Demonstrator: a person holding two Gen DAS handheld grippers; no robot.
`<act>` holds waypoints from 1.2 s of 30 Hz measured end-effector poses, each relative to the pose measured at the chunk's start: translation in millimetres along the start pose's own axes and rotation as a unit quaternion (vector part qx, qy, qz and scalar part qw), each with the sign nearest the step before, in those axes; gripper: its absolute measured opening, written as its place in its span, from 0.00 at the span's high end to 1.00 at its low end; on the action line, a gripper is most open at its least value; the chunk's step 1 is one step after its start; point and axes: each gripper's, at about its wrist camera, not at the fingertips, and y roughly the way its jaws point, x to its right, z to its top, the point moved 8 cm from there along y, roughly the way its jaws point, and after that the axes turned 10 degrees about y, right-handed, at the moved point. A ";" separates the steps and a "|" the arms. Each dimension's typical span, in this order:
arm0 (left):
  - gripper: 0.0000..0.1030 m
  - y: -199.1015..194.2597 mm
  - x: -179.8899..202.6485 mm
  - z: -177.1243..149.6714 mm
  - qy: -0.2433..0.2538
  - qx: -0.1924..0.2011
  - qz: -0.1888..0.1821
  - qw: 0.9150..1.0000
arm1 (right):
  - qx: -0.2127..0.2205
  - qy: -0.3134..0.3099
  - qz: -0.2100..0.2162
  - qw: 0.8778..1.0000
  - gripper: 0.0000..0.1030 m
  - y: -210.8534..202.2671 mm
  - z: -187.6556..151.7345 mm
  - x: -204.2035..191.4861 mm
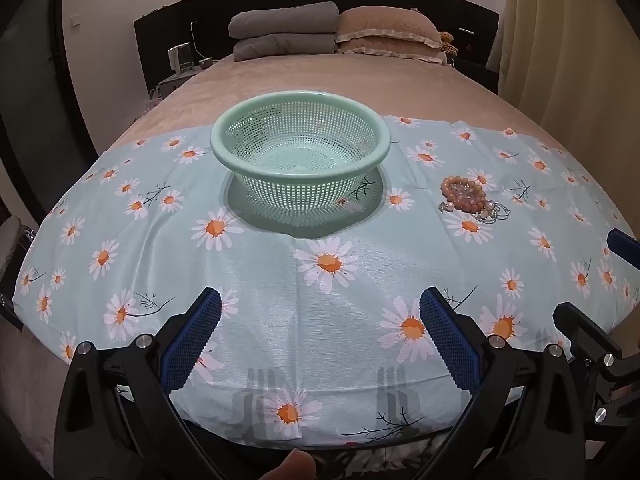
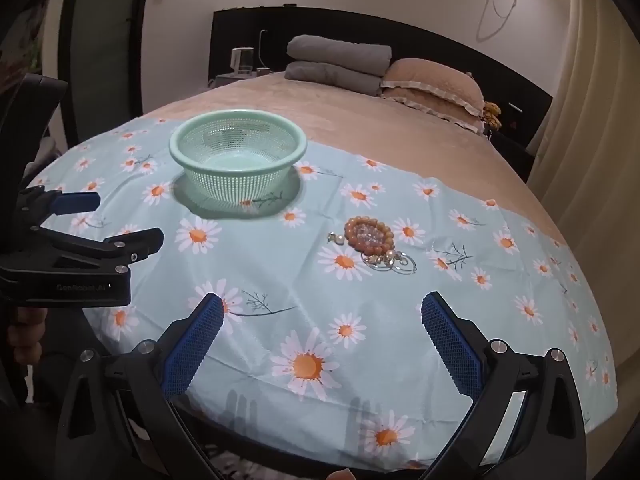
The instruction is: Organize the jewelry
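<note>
A green mesh basket [image 1: 300, 160] stands empty on a daisy-print cloth [image 1: 280, 280] on the bed; it also shows in the right wrist view [image 2: 238, 156]. A pile of jewelry [image 1: 470, 198] lies to its right: an orange bead bracelet [image 2: 370, 232], clear beads, pearls and silver rings [image 2: 394, 262]. My left gripper [image 1: 320, 304] is open and empty, near the cloth's front edge, facing the basket. My right gripper [image 2: 322, 312] is open and empty, short of the jewelry. The left gripper shows at the left edge of the right wrist view [image 2: 92, 220].
The cloth [image 2: 320, 320] covers the foot of a beige bed. Grey folded blankets [image 1: 284, 30] and a beige pillow [image 1: 390, 30] lie at the head. A nightstand with a small appliance [image 1: 180, 58] stands at the back left. Curtains [image 2: 592, 120] hang on the right.
</note>
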 end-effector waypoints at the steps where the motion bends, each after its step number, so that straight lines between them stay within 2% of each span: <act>1: 0.06 0.3 -0.4 0.1 -0.001 0.000 0.000 1.000 | -0.001 -0.003 -0.002 1.000 0.07 1.3 1.7 1.4; 12: 0.06 2.7 1.1 -0.4 0.001 -0.003 -0.004 1.000 | -0.007 -0.006 -0.002 1.000 0.07 2.3 0.3 0.1; 22: 0.06 5.2 2.0 -2.2 0.011 -0.006 0.008 1.000 | -0.017 -0.007 -0.006 1.000 0.07 5.9 -1.8 -0.3; 36: 0.06 5.3 5.3 -2.8 0.008 -0.011 -0.012 1.000 | -0.021 -0.013 -0.002 1.000 0.07 5.9 -5.5 -1.9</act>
